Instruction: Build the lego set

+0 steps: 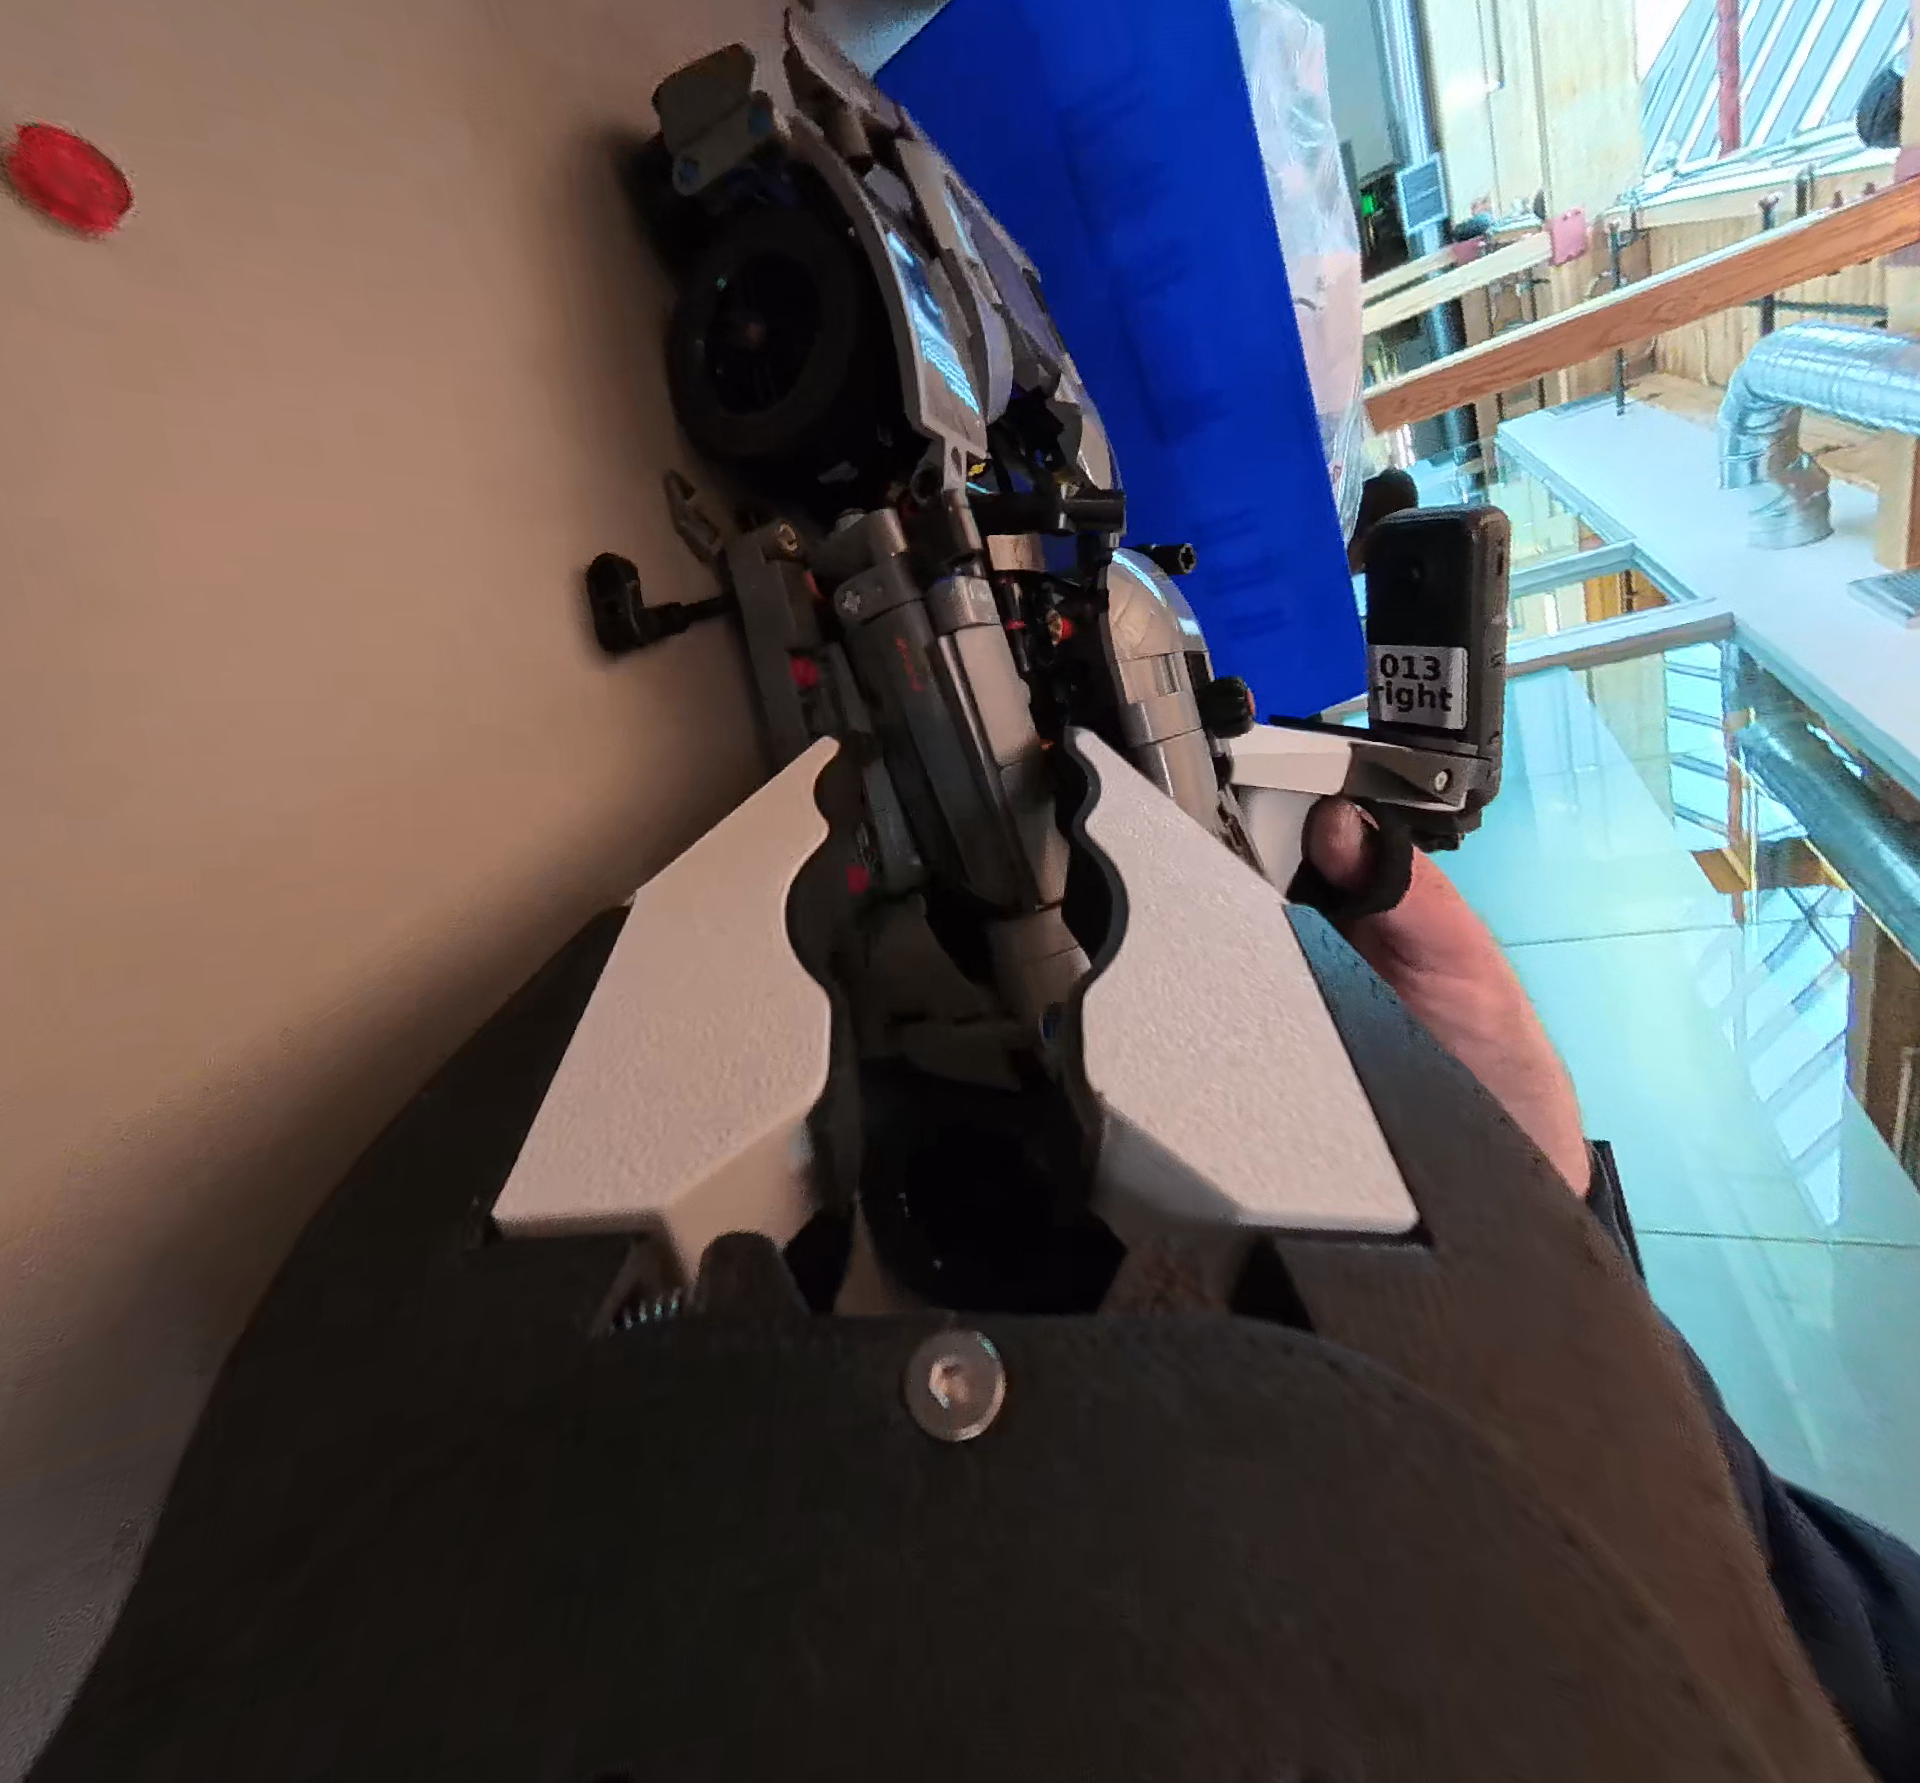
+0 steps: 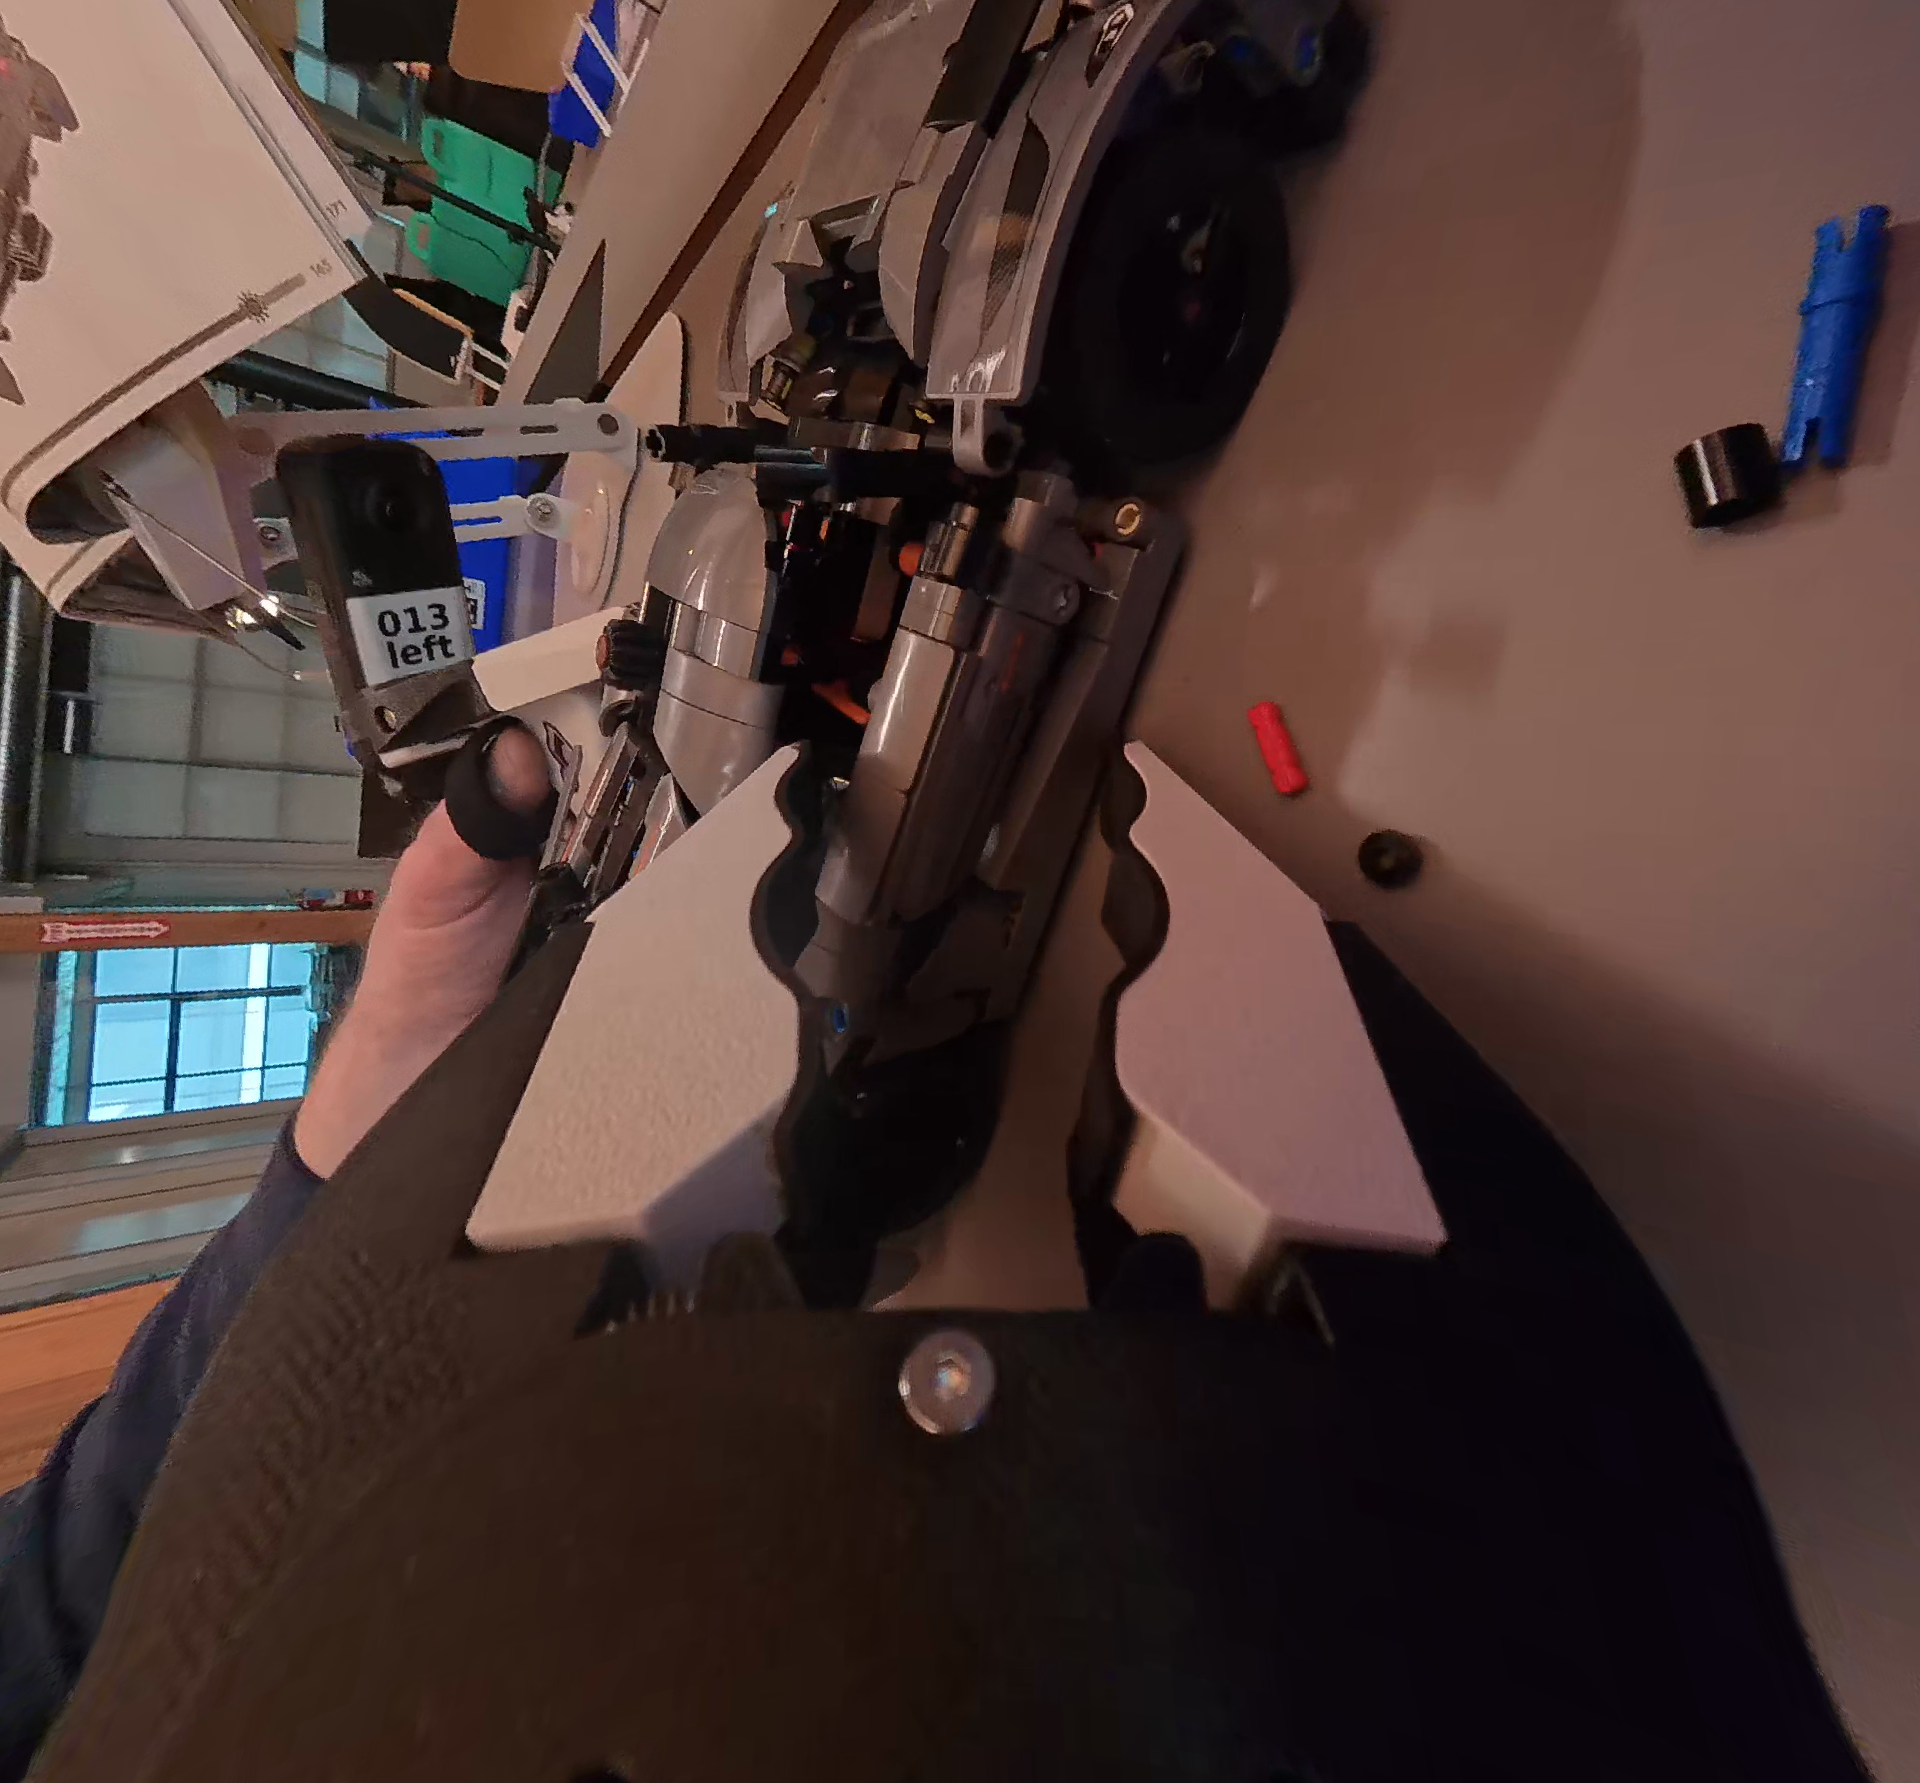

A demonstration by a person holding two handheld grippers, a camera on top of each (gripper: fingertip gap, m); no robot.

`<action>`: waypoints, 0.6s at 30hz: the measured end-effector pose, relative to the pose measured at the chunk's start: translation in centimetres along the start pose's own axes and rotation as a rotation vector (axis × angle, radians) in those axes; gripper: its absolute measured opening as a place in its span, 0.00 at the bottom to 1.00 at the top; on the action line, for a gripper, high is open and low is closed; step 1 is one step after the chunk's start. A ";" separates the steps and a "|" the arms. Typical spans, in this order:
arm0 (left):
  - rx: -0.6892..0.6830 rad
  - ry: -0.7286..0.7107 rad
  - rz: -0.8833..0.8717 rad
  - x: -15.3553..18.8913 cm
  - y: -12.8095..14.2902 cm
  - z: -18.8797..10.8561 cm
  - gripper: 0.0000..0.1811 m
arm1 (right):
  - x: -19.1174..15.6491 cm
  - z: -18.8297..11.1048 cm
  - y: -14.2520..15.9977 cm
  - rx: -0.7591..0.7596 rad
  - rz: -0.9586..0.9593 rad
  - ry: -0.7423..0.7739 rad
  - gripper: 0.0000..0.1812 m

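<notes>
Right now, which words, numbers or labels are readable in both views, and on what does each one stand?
I name the bearers only and do not copy the writing.
White sticker on black camera: legible.
Second white sticker on other black camera: legible.
Open white instruction booklet: small page numbers.
Grey lego car: tiny marks, unreadable.

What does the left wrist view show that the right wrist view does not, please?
Only the left wrist view: a red disc, a black angled connector and a blue panel. Only the right wrist view: a blue pin, a black ring, a red pin and an instruction booklet. Both: the grey lego car on the table.
</notes>
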State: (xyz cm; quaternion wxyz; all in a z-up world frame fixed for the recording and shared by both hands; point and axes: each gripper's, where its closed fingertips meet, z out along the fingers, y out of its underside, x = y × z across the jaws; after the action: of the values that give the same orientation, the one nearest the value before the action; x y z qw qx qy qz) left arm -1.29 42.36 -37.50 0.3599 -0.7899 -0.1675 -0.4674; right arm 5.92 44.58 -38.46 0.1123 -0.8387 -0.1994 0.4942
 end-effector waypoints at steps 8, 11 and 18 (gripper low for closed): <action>-0.010 0.010 0.003 0.2 0.5 -0.5 0.19 | -0.2 -0.2 0.6 0.002 -0.001 0.006 0.28; -0.005 0.042 -0.028 0.3 0.6 -0.6 0.19 | -0.3 -0.2 0.7 -0.001 0.009 -0.009 0.28; 0.019 0.044 -0.016 0.4 0.7 -1.3 0.19 | -1.0 -0.3 0.9 0.011 0.012 -0.039 0.28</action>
State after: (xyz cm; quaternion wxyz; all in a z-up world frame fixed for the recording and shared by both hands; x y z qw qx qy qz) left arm -1.46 40.94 -37.03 0.3673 -0.7747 -0.1703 -0.4858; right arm 5.92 43.30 -37.86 0.1099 -0.8295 -0.1940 0.5121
